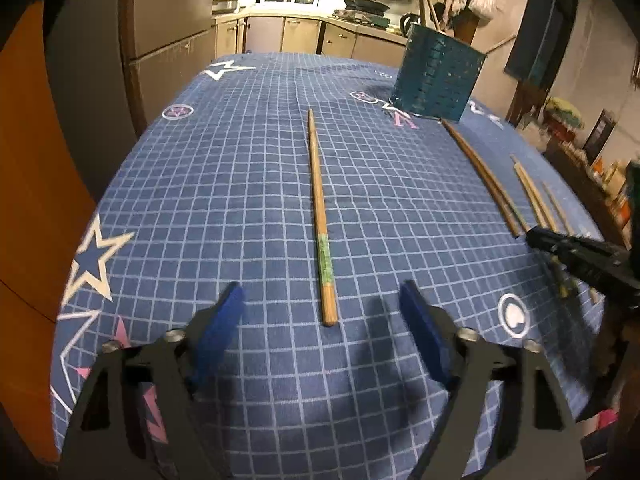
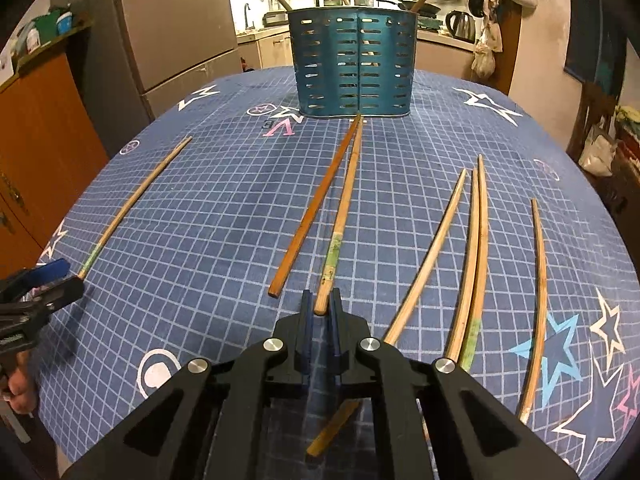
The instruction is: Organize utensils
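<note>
Two grippers: our left gripper (image 1: 322, 300) gapes wide around a chopstick (image 1: 318, 216); right gripper (image 2: 321, 306) nearly pinched, banded chopstick (image 2: 344, 216) at twelve o'clock.

Bare tablecloth (image 1: 240, 184) lies on both sides of the single chopstick (image 1: 319, 216) ahead of the left gripper's spread fingers (image 1: 420, 332). Ahead of the right gripper's fingers (image 2: 306, 320), a chopstick pair (image 2: 320, 208) runs to the slotted holder (image 2: 354, 64), with bare cloth on either side.

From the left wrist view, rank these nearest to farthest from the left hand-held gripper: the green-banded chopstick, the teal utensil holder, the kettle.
1. Green-banded chopstick, straight ahead of the left hand-held gripper, between its open fingers.
2. Teal utensil holder, far right on the table.
3. Kettle, on the counter behind the holder.
</note>
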`<state>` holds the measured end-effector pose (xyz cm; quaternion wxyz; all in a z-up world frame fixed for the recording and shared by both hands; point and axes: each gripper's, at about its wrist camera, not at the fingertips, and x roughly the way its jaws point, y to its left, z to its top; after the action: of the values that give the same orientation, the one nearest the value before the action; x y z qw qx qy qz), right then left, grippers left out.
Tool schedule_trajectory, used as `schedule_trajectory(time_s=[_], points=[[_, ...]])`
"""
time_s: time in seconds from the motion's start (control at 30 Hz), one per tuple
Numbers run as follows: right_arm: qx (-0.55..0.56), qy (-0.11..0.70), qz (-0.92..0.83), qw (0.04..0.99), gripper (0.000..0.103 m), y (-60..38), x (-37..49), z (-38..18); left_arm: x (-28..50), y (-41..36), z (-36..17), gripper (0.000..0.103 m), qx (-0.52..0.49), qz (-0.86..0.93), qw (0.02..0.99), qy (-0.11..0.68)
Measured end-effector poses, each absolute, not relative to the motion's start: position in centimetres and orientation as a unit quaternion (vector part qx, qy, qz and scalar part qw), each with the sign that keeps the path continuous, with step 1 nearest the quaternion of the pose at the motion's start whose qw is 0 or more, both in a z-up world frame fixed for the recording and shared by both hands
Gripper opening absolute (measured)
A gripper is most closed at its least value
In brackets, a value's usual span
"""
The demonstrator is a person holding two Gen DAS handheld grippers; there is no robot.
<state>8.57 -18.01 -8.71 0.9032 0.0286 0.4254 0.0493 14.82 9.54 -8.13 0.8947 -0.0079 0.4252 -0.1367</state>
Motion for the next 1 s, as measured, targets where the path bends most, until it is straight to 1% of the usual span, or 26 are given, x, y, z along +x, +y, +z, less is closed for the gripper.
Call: schedule_trajectory(time_s=[0.1,0.13,0.17,0.2,0.23,0.27,0.33,0.5,0.6,1.0], points=[[0.032,0.425,0.050,0.903,0.009,-18.0,8.6,-8.7,15.4,9.0,-8.1,0.071,0.007,-0.140,0.894,0.427],[0.034,0.425,0.051,0.903,0.009,-18.1,8.5,-8.7,15.4,8.9,-8.2,0.067,0.012,-0.139,0.894,0.426],[0.035,0.425,0.051,0.903,0.009,-18.1,8.5,-8.7,15.3,8.7,-8.2,0.051,0.023,-0.138,0.896,0.423],[0.036,0.424,0.051,0.903,0.008,-18.2,8.4,-8.7,15.2,8.5,-8.2,0.027,0.033,-0.133,0.897,0.419],[0.036,0.423,0.050,0.904,0.008,-18.2,8.3,-8.7,14.9,8.5,-8.2,0.013,0.039,-0.129,0.900,0.415],[0.036,0.422,0.050,0.905,0.008,-18.2,8.1,-8.7,14.9,8.6,-8.2,0.006,0.033,-0.134,0.899,0.416],[0.036,0.420,0.051,0.905,0.008,-18.2,7.9,-8.8,14.7,9.1,-8.2,0.005,0.019,-0.139,0.897,0.418],[0.043,0.410,0.061,0.909,0.008,-18.3,7.2,-8.3,13.6,8.8,-8.2,0.005,0.029,-0.142,0.897,0.418],[0.048,0.400,0.066,0.913,0.008,-18.7,6.8,-7.4,13.0,9.3,-7.6,0.005,0.013,-0.143,0.896,0.421],[0.019,0.326,0.084,0.941,0.008,-19.7,5.1,-1.6,11.8,11.3,0.3,0.005,-0.026,-0.159,0.918,0.361]])
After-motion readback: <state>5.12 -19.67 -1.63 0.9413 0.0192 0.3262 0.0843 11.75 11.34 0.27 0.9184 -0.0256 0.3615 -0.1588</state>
